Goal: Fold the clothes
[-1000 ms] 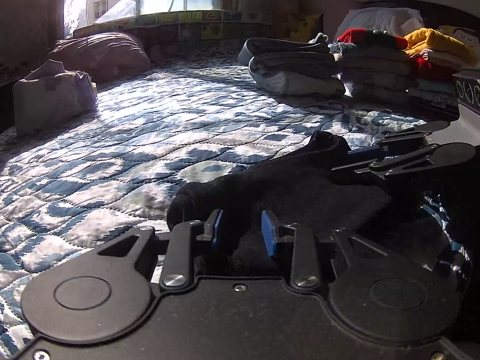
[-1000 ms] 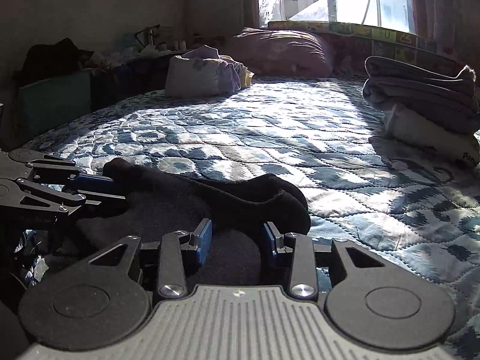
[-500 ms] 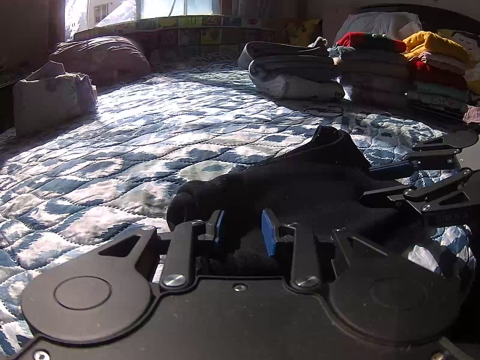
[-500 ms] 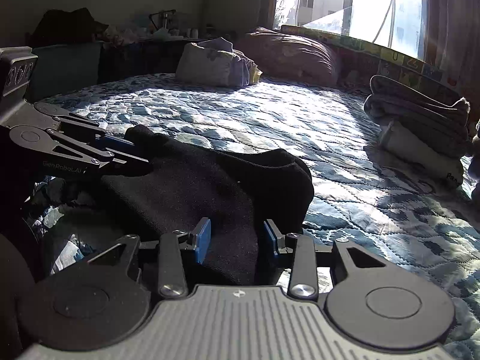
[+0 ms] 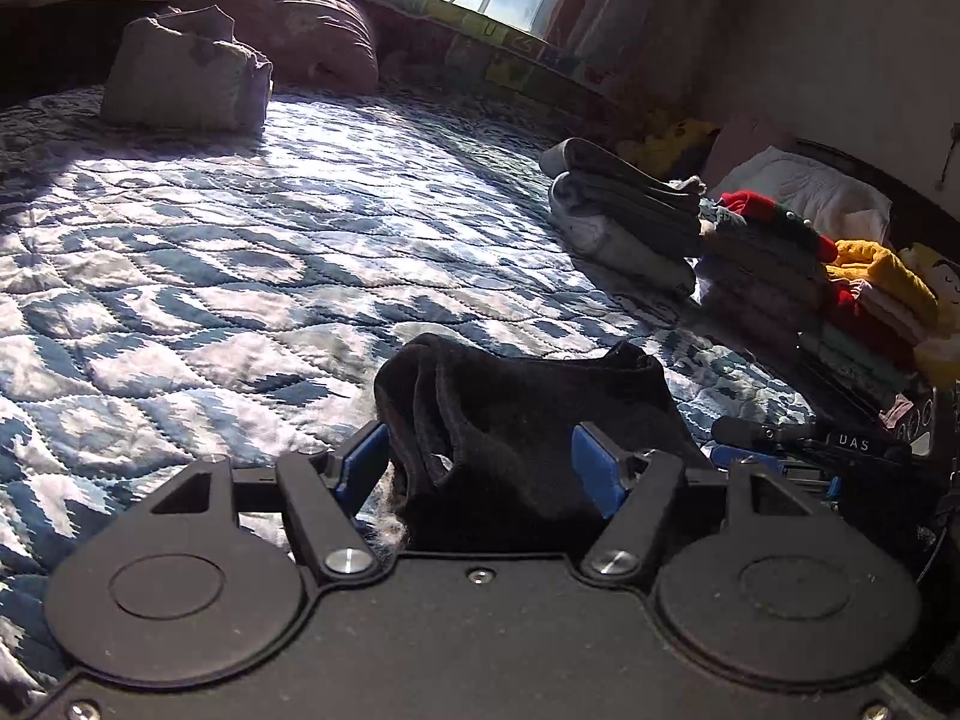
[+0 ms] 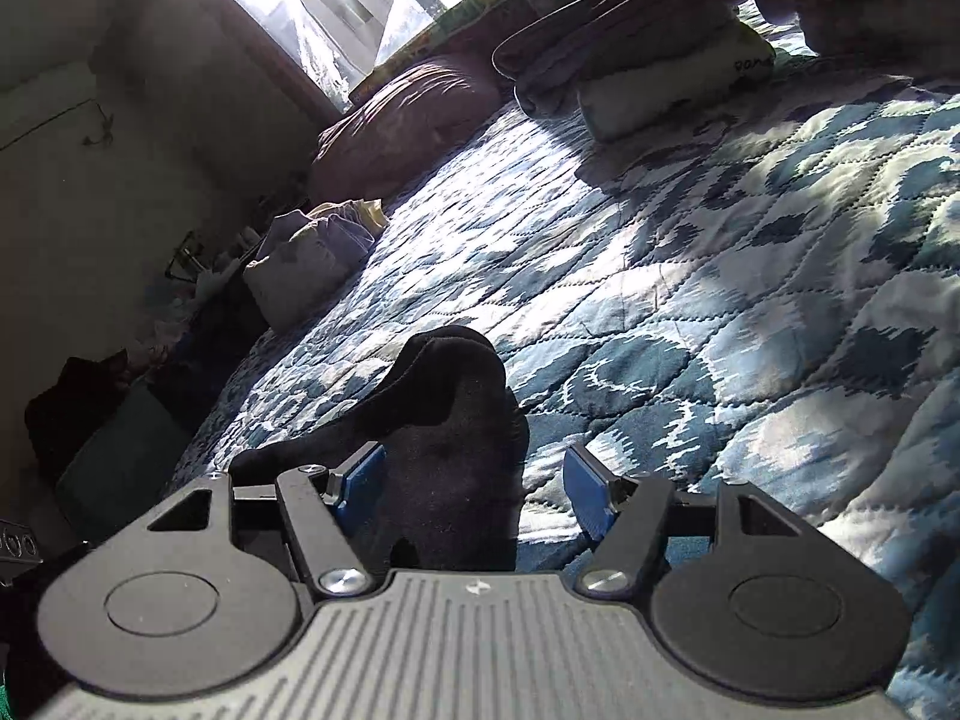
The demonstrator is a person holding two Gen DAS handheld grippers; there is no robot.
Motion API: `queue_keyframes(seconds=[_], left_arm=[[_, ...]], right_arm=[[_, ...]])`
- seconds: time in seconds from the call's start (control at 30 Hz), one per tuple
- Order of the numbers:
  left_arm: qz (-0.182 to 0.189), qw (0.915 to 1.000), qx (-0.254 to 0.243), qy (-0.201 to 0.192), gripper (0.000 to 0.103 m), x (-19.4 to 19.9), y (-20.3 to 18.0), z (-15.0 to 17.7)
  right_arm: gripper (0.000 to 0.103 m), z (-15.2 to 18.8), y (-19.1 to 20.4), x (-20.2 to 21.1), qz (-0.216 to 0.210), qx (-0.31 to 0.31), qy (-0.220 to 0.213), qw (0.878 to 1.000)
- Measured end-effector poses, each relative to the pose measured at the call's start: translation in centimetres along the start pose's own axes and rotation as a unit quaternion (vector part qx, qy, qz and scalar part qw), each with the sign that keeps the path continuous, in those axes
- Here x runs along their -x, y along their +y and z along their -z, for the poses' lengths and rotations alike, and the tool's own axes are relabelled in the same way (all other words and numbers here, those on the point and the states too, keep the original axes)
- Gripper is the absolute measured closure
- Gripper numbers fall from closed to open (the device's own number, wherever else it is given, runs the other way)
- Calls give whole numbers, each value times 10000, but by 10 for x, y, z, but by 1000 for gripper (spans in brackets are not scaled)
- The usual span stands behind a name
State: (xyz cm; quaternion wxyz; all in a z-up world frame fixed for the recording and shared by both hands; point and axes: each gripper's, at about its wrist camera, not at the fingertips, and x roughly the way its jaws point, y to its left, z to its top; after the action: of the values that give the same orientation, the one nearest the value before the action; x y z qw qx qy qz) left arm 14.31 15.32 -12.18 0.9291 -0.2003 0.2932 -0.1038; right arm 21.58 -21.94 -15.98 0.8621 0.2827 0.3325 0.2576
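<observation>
Evidently a fold has just been laid: the small black knitted garment [image 5: 528, 420], perhaps a sock, lies bunched on the blue-and-white quilted bed cover [image 5: 240, 276] low in both frames, with the left hand-held gripper [image 5: 480, 468] and right hand-held gripper [image 6: 468, 480] both spread around it, pinching nothing. Next, I judge, comes re-gripping it and carrying it to the stacks of folded clothes [image 5: 768, 258] at right in the left view, with open quilt between and nothing blocking.

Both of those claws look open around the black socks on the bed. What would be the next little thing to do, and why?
Probably lift both away. The left gripper and right gripper both stand open, and the black socks lie bunched on the quilt, seemingly let go. The folded stacks at the right suggest they go there next.
</observation>
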Motion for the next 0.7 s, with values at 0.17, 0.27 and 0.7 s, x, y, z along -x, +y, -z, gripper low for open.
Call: queue_keyframes(seconds=[0.17,0.27,0.7], left_arm=[[239,9853,1646,394,36,-23,39,2],[510,9725,2230,439,36,-31,50,5],[551,9629,2516,800,72,-46,43,-7]], right_arm=[[32,5,-1,-22,-159,-196,296,9992],[32,5,1,-30,-259,-151,347,9989],[70,9,8,-39,-295,-79,563,9979]])
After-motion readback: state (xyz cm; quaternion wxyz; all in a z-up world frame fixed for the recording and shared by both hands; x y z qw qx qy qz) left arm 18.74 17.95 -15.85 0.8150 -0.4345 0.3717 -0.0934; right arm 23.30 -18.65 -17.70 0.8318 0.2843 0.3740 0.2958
